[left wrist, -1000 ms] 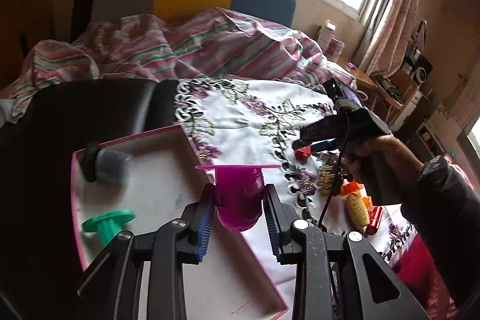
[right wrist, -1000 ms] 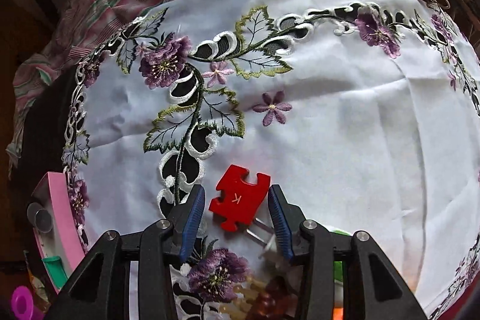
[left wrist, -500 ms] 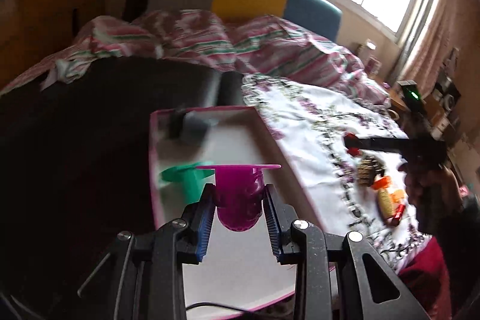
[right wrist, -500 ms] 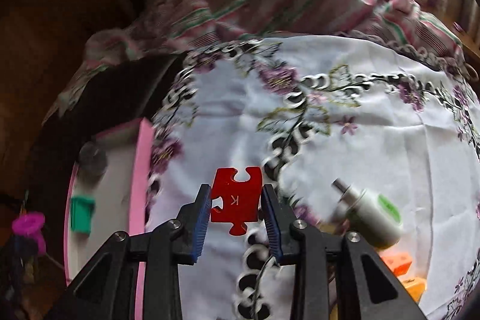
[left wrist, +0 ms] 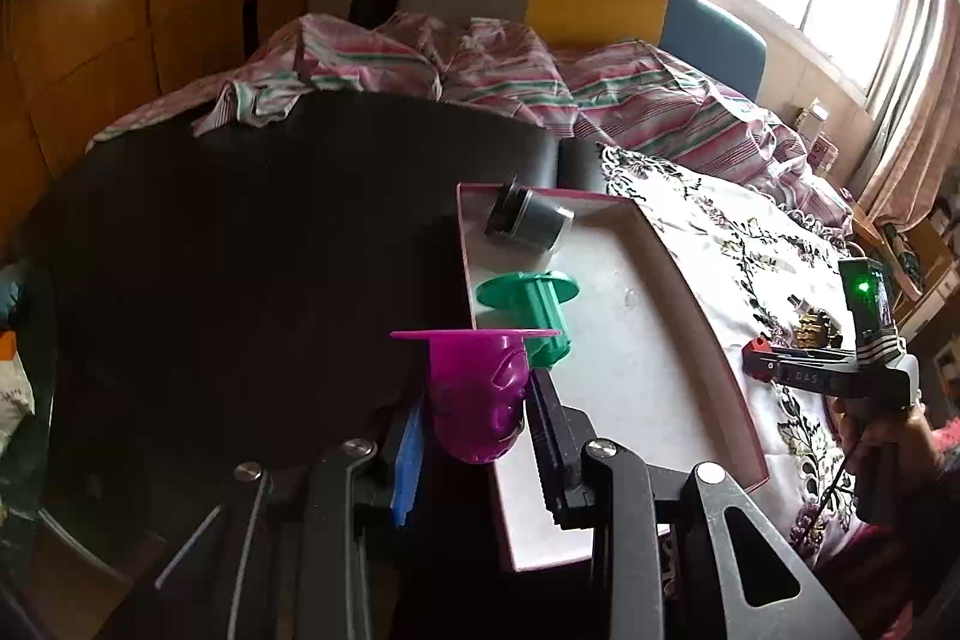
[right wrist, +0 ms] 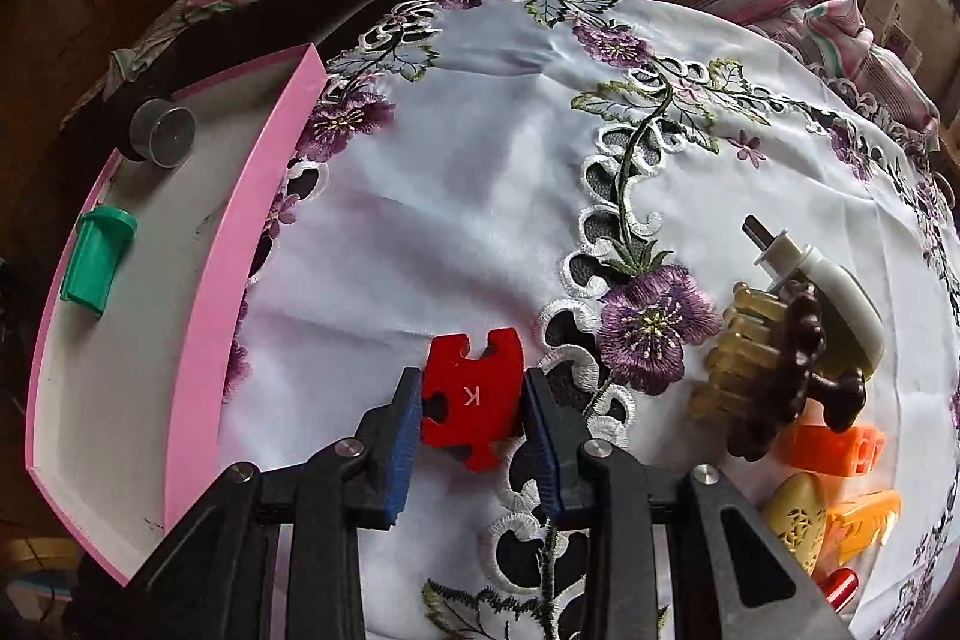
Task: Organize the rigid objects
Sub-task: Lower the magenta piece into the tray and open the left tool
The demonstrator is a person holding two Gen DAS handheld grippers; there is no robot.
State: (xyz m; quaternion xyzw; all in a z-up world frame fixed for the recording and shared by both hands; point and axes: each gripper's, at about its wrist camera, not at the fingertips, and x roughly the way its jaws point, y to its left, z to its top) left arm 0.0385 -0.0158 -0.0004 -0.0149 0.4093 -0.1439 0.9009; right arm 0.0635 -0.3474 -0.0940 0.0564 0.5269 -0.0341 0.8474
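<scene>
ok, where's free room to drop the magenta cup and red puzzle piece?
Pink tray: bare floor nearer than the green cup, which lies below the metal cylinder. Tablecloth is open between tray wall and hair clip. Crowded around the clip, white bottle and orange pieces.

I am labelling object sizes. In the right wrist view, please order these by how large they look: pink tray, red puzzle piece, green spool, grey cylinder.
1. pink tray, clearly largest.
2. red puzzle piece, though it is held close to the camera, so this is unsure.
3. green spool and grey cylinder look alike; I do not rank them.
</scene>
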